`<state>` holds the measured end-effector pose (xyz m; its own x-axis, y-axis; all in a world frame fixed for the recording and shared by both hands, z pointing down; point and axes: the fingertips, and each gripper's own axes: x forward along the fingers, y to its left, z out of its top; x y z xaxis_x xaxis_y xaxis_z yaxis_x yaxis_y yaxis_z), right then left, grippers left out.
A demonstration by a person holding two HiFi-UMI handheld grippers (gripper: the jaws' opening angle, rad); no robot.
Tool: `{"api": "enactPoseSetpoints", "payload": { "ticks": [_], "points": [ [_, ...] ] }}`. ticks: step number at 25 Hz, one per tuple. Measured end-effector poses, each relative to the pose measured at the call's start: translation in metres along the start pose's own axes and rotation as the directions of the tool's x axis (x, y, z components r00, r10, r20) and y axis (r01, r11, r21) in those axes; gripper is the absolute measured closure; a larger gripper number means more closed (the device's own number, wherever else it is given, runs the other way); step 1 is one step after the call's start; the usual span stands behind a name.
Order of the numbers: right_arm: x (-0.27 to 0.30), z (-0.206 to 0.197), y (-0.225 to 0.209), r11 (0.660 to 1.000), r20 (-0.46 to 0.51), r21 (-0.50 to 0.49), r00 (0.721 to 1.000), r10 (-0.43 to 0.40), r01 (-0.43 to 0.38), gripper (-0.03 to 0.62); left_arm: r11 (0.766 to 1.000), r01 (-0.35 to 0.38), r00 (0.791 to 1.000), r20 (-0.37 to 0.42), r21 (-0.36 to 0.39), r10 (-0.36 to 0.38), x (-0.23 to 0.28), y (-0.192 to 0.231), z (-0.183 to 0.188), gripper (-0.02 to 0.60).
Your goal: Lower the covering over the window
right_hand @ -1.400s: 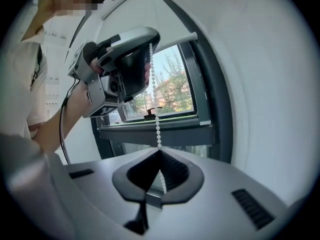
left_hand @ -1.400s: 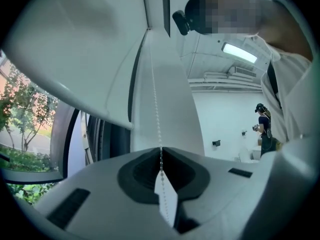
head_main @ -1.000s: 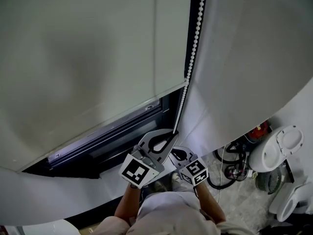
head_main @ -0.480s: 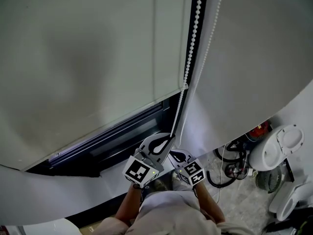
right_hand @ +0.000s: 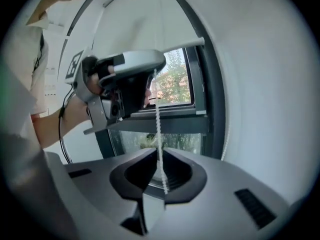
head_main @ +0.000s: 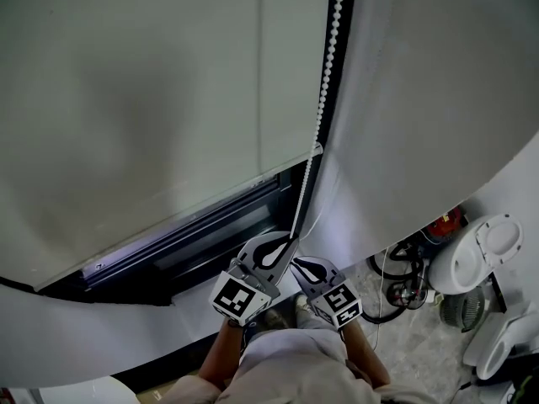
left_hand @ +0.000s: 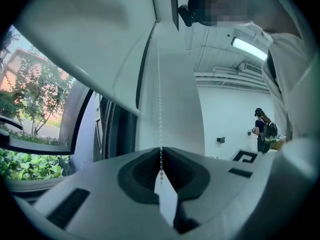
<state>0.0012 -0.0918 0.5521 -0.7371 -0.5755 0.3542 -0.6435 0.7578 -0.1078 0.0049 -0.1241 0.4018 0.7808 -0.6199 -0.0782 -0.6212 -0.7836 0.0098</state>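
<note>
A pale roller blind [head_main: 152,99] covers most of the window; its bottom bar [head_main: 210,199] hangs just above the dark sill frame [head_main: 210,247]. A white bead chain [head_main: 324,91] runs down the blind's right edge to both grippers. My left gripper [head_main: 290,240] is shut on the chain [left_hand: 160,109], which drops straight between its closed tips [left_hand: 161,151]. Just below it, my right gripper [head_main: 295,263] has just been opening its jaws. The chain [right_hand: 157,119] still passes between its tips [right_hand: 157,151], slightly parted, with the loose end dangling into the hollow behind.
A white wall [head_main: 438,99] curves along the right of the window. On the floor at right lie black cables [head_main: 404,284], a red item [head_main: 445,223] and white round appliances [head_main: 476,255]. Greenery shows through the glass [right_hand: 175,84]. A person [left_hand: 263,131] stands far off.
Both grippers have sunk slightly along the chain. A second strand of the chain that swung out to the right half a second ago no longer shows.
</note>
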Motion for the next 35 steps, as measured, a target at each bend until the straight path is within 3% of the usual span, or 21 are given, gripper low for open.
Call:
{"api": "enactPoseSetpoints", "payload": {
  "ticks": [2, 6, 12, 19, 24, 26, 29, 35],
  "points": [
    [-0.012, 0.019, 0.002, 1.0, 0.031, -0.02, 0.999, 0.006, -0.005, 0.53, 1.0, -0.005, 1.0, 0.001, 0.0, 0.005, -0.001, 0.0, 0.0, 0.561],
    [-0.039, 0.067, 0.003, 0.998, 0.117, -0.058, 0.993, 0.005, 0.002, 0.517, 1.0, -0.013, 1.0, 0.005, 0.004, 0.013, -0.003, 0.001, 0.001, 0.561],
    [-0.074, 0.168, 0.002, 0.991, 0.301, -0.131, 0.954, 0.008, 0.033, 0.519, 1.0, -0.012, 1.0, 0.004, 0.018, 0.012, -0.003, -0.002, 0.0, 0.561],
    [-0.074, 0.242, 0.006, 0.978, 0.385, -0.208, 0.922, 0.05, 0.034, 0.517, 1.0, -0.006, 1.0, 0.014, 0.027, 0.005, -0.002, -0.005, 0.001, 0.561],
    [-0.066, 0.261, 0.007, 0.973, 0.402, -0.23, 0.913, 0.069, 0.027, 0.515, 0.999, -0.007, 1.0, 0.019, 0.031, 0.007, -0.002, -0.007, 0.002, 0.561],
    [-0.063, 0.264, 0.009, 0.97, 0.435, -0.241, 0.897, 0.076, 0.034, 0.589, 0.999, -0.015, 0.999, 0.029, 0.042, 0.014, -0.002, -0.006, 0.004, 0.561],
    [-0.066, 0.261, 0.013, 0.976, 0.496, -0.214, 0.865, 0.074, 0.039, 0.6, 0.997, -0.029, 0.999, 0.023, 0.072, 0.027, -0.004, -0.006, 0.002, 0.561],
    [-0.054, 0.227, 0.01, 0.981, 0.44, -0.193, 0.896, 0.064, 0.025, 0.6, 1.0, -0.018, 0.998, -0.055, 0.023, 0.019, -0.007, -0.009, -0.037, 0.561]
  ]
}}
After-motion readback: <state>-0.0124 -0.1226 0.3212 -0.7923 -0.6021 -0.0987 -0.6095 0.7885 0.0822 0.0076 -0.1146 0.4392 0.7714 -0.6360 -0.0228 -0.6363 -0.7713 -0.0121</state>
